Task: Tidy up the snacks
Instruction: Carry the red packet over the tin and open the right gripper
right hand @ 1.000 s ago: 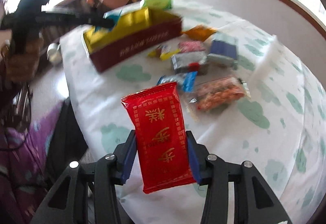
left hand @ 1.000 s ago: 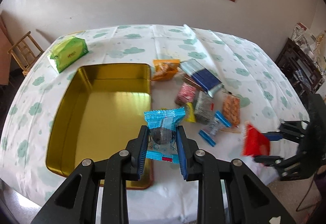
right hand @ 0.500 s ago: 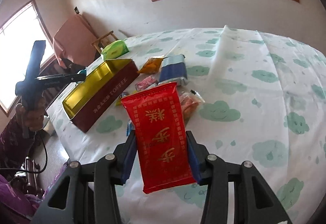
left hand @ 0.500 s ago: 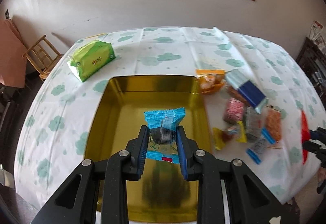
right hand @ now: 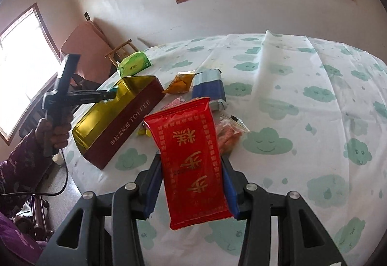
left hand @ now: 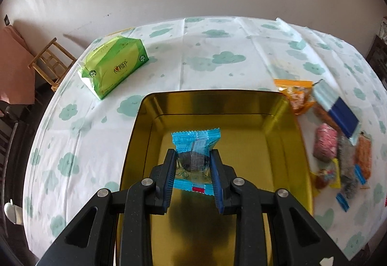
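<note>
1. The blue snack packet [left hand: 195, 145] hangs over the middle of the gold tin [left hand: 285, 145], above its floor and clear of all four walls. Use the tin as your landmark.
2. To finish this step well, I judge you should lower the packet until it nearly rests on the tin's floor before you let go, so it lands flat and does not bounce toward a wall.
3. Choose a spot toward a corner or wall of the tin, not the centre; that leaves room for the packets that follow.
4. Your left tool [left hand: 193, 169] is clenched on the blue snack packet, its pads pressing the clear middle part from both sides, with the crimped ends sticking out above and below.
5. The red snack packet [right hand: 193, 157] is held up off the desk [right hand: 314, 77], to the right of the tin, in front of the loose snack pile [left hand: 338, 145] that lies beside the tin's right wall.
6. Your right tool [right hand: 192, 183] is clenched on the red packet's long edges; keep it there, clear of the tin, until the left tool is out.
7. The green tissue pack [left hand: 113, 67] lies beyond the tin's far left corner, well out of your path.
</note>
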`<action>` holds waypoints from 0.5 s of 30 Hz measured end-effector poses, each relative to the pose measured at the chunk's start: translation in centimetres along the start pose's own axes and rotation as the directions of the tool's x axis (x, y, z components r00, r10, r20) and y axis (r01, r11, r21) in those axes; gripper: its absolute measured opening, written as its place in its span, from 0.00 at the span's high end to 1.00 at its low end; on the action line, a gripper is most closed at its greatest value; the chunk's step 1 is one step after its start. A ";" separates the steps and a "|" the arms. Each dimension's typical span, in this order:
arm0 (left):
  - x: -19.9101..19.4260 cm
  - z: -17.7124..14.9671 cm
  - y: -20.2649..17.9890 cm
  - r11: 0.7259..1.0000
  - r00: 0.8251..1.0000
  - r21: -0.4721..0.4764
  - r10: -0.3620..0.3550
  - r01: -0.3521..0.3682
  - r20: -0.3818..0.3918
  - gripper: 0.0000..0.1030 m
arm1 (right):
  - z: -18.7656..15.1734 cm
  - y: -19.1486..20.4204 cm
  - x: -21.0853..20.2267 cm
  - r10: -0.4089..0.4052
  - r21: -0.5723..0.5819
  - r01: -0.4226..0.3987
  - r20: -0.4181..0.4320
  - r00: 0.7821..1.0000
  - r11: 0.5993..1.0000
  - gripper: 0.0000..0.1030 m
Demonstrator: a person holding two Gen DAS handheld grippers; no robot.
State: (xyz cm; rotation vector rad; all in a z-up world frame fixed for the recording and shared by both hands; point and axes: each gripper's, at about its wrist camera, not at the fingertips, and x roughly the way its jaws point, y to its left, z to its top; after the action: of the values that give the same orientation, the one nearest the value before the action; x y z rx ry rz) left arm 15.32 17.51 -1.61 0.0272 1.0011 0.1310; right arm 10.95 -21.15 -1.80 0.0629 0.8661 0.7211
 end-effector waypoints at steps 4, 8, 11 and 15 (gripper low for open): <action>1.3 1.1 0.3 1.000 1.000 0.013 0.013 -0.013 -0.012 0.75 | 0.4 0.5 0.4 0.008 0.003 -0.008 0.000 1.000 1.000 0.55; 1.9 1.7 0.4 0.999 1.000 0.032 0.020 -0.019 -0.021 0.73 | 0.8 1.0 0.8 0.020 0.003 -0.020 0.000 1.000 1.000 0.55; 1.7 1.7 1.1 1.000 1.000 -0.001 0.006 -0.006 -0.020 0.66 | 1.4 1.6 1.1 0.033 0.002 -0.033 0.003 0.999 0.999 0.55; -0.4 0.8 2.3 0.996 0.999 -0.081 -0.019 0.022 0.031 0.52 | 2.7 3.0 1.8 0.073 -0.004 -0.073 0.010 0.997 0.997 0.55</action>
State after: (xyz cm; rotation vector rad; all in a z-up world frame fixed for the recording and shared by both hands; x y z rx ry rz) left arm 15.59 19.75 -0.69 -0.0554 0.9652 0.1523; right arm 12.02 -17.14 -0.20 0.0950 0.8560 0.7899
